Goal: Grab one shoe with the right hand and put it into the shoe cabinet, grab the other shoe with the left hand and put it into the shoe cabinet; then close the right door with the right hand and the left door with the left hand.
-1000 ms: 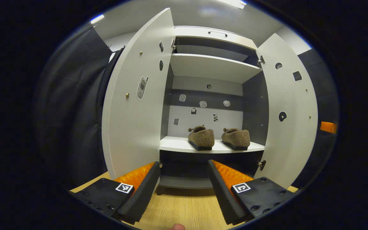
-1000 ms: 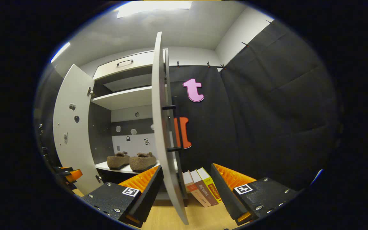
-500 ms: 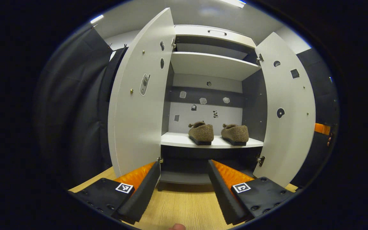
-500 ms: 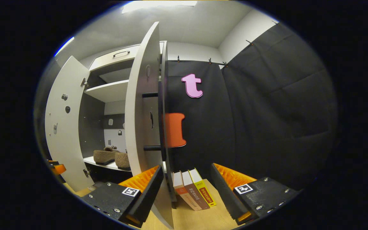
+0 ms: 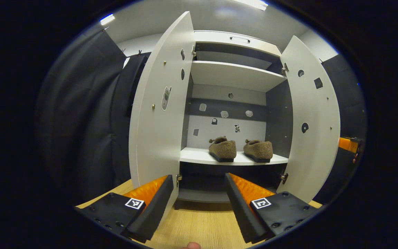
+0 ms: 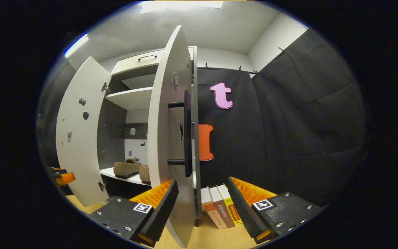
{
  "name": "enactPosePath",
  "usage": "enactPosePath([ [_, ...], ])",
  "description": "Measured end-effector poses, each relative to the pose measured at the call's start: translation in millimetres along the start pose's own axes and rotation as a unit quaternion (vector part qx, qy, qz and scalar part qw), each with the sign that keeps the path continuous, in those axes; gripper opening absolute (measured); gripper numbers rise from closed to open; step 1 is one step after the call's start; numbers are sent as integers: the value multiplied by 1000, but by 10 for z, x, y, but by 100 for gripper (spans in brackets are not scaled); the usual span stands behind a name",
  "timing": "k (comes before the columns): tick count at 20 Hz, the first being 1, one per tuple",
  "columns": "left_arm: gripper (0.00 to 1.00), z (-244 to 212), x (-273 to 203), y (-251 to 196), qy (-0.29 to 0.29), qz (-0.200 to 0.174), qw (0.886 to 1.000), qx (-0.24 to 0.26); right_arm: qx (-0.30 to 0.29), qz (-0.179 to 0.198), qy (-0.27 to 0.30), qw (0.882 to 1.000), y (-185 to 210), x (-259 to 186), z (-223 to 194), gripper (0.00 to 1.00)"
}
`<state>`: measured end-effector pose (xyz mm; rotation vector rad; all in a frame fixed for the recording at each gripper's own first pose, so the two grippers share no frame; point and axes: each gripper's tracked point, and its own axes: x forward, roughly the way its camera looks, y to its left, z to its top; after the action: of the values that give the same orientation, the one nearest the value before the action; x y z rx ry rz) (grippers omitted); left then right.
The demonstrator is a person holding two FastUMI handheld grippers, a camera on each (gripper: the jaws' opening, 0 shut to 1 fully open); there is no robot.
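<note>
In the left gripper view the left gripper [image 5: 199,204] hangs low over the wooden floor [image 5: 199,224], its two fingers spread wide apart with nothing between them. Just past the fingertips stands the shoe cabinet [image 5: 233,74], both doors swung out toward the camera. The left door [image 5: 161,114] opens to the left of the gap and the right door [image 5: 311,121] to the right, each showing its pale inner face (dotted with small stickers and screw heads). Deeper in, on the lower white shelf [image 5: 199,157], the two brown fuzzy shoes sit side by side with heels toward the camera: the left shoe [image 5: 223,149] near the shelf's middle and the right shoe [image 5: 258,150] just beside it, close to the right wall, not touching. A second shelf [image 5: 233,74] spans the cabinet above them. At the far right edge, a part of the other gripper [image 5: 347,145] peeks from behind the right door.

In the right gripper view the right gripper [image 6: 200,204] also has its fingers apart, gripping nothing. The right door's [image 6: 169,138] free edge stands between the fingertips, close to the left-hand finger [image 6: 159,204]; whether it touches cannot be told. The door's dark bar handle [image 6: 187,133] faces outward. Behind it, three books [image 6: 219,207] lean on the floor against the black wall.
</note>
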<state>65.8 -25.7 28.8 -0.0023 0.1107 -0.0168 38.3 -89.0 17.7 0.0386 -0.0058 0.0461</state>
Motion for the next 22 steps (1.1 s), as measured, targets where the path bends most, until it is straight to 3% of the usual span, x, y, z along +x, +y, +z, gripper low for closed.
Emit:
enactPosePath([
  [1,94,9,-2,-13,-1,-3,1000,2,-2,12,1,1000,115,28,-17,90],
  [2,100,23,-8,-25,-3,-5,1000,6,-5,24,2,1000,243,67,-26,90],
  [4,100,50,-35,-40,-8,-9,1000,9,-7,46,4,999,488,160,-59,90],
  [9,97,32,-74,10,-5,-7,1000,7,27,80,3,996,874,457,-75,90],
  [10,97,38,-74,23,-5,-6,1000,7,32,89,0,996,953,516,-68,98],
  [11,94,44,-82,31,-6,-5,1000,8,35,98,-2,995,1031,586,-63,90],
  [14,97,92,-87,67,-12,-4,1000,9,32,116,-1,993,1185,793,-69,92],
  [19,97,58,-97,82,-6,-2,1000,6,15,122,5,992,1328,890,-96,94],
  [22,97,25,-91,90,-1,-1,1000,5,7,111,5,994,1346,945,-93,91],
])
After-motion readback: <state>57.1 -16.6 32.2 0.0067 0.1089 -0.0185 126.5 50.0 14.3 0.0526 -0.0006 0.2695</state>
